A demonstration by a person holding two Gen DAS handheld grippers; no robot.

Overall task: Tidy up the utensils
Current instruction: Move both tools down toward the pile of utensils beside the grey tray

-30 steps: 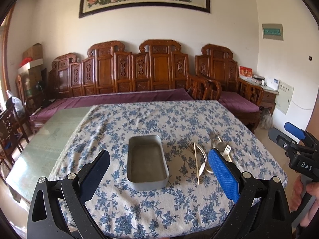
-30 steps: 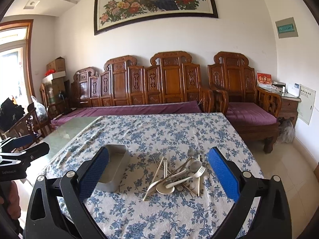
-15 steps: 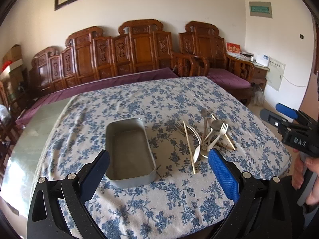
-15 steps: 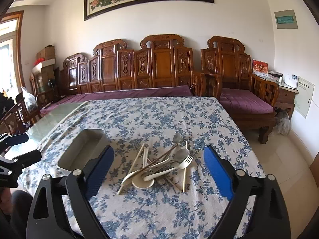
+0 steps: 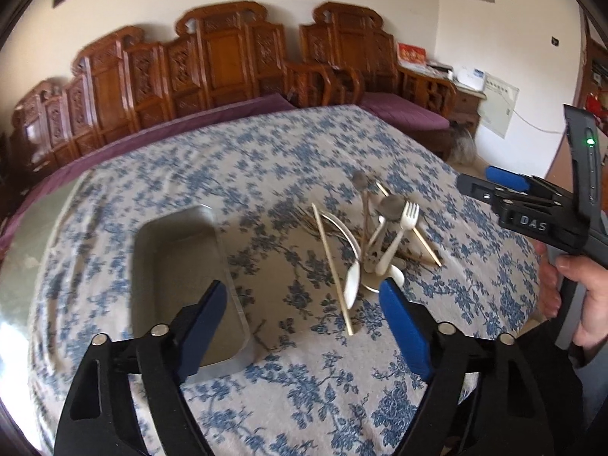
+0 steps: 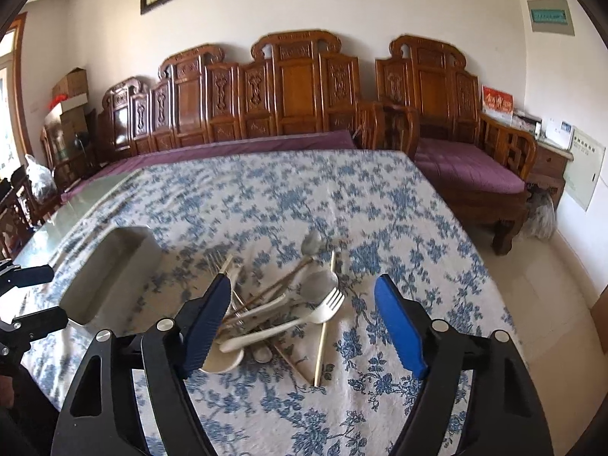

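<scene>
A blue-flowered cloth [image 6: 380,205] is covering the tabletop, with carved wooden benches [image 6: 296,87] lining the wall behind. The utensils [image 6: 281,311] are lying heaped beside a metal tray [image 5: 178,266]. Left gripper [image 5: 304,326] and right gripper [image 6: 300,326] are hovering, jaws wide, holding nothing.

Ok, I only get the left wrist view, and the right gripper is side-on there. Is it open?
Observer: Yes. The right wrist view shows the right gripper open wide, holding nothing.
Operator: What is it aimed at?
Observer: The pile of utensils; the fork lies between its fingers in that view.
Operator: And how does the left gripper look from there?
Observer: It shows at the left edge, open, by the tray's near end. Whether they touch cannot be told.
</scene>
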